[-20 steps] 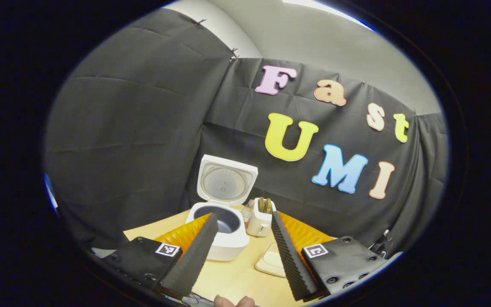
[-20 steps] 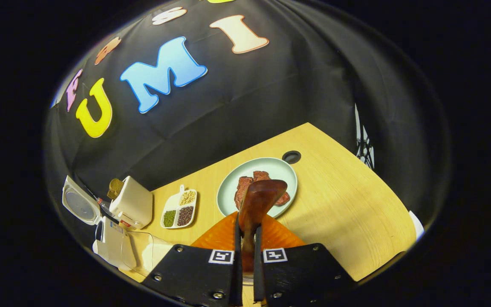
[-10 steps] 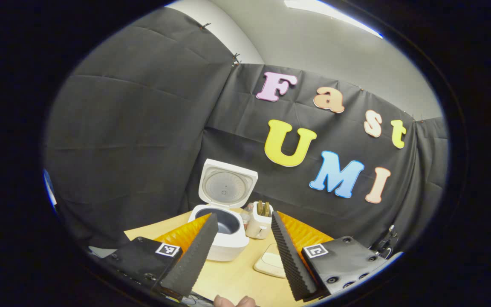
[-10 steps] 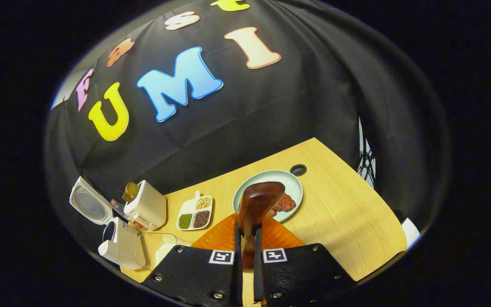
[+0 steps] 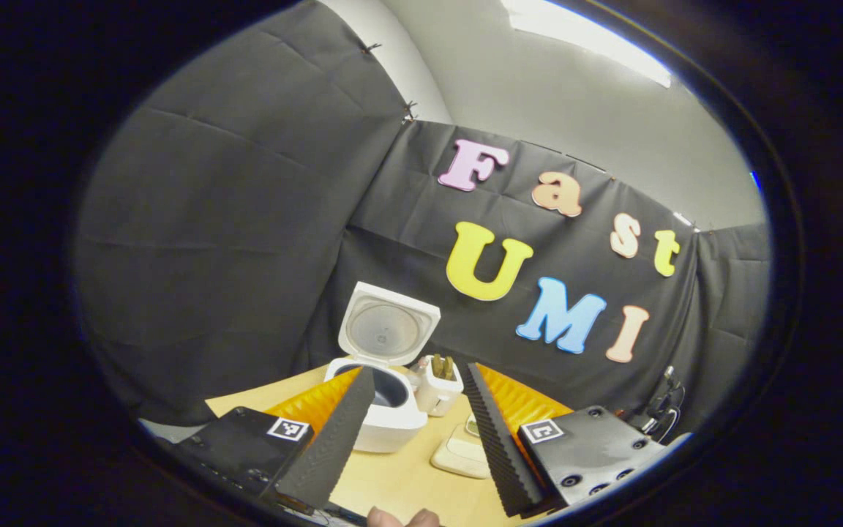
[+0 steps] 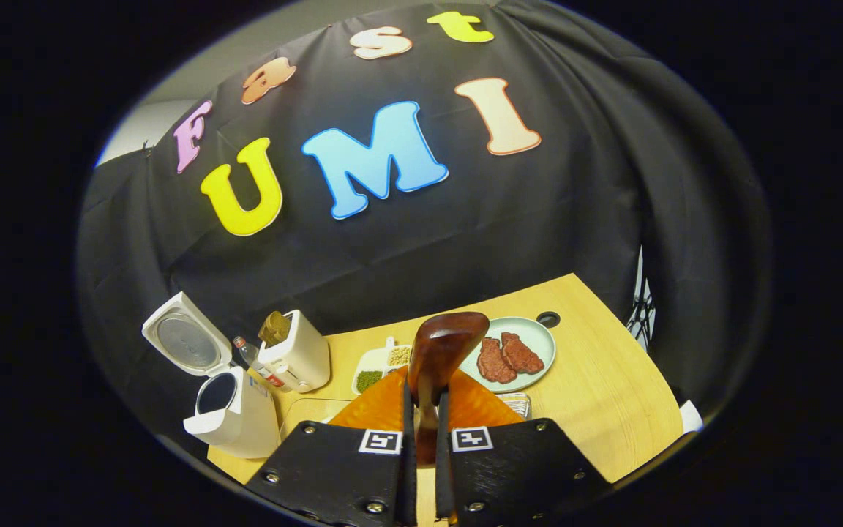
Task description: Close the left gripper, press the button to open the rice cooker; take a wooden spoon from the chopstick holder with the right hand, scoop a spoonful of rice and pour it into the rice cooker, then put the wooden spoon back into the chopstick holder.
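The white rice cooker (image 5: 385, 410) stands at the back left of the table with its lid (image 5: 386, 326) raised; the same rice cooker (image 6: 235, 417) sits at the lower left of the right gripper view. Beside it is the white chopstick holder (image 5: 440, 384), with utensils sticking out of the chopstick holder (image 6: 297, 355). My left gripper (image 5: 414, 439) hangs open in front of the cooker, holding nothing. My right gripper (image 6: 421, 439) is shut on the handle of the dark wooden spoon (image 6: 440, 351), whose bowl points up and away, above the table.
A pale green plate (image 6: 538, 348) with pieces of meat lies at the right back. A white divided dish (image 6: 377, 362) holds beans and grains. A small bottle (image 6: 249, 359) stands between cooker and holder. A flat cream tray (image 5: 458, 454) lies before the holder.
The right gripper has swung left with the spoon, so the cooker and holder moved toward the middle of its view. The left gripper tilted upward slightly and stays open.
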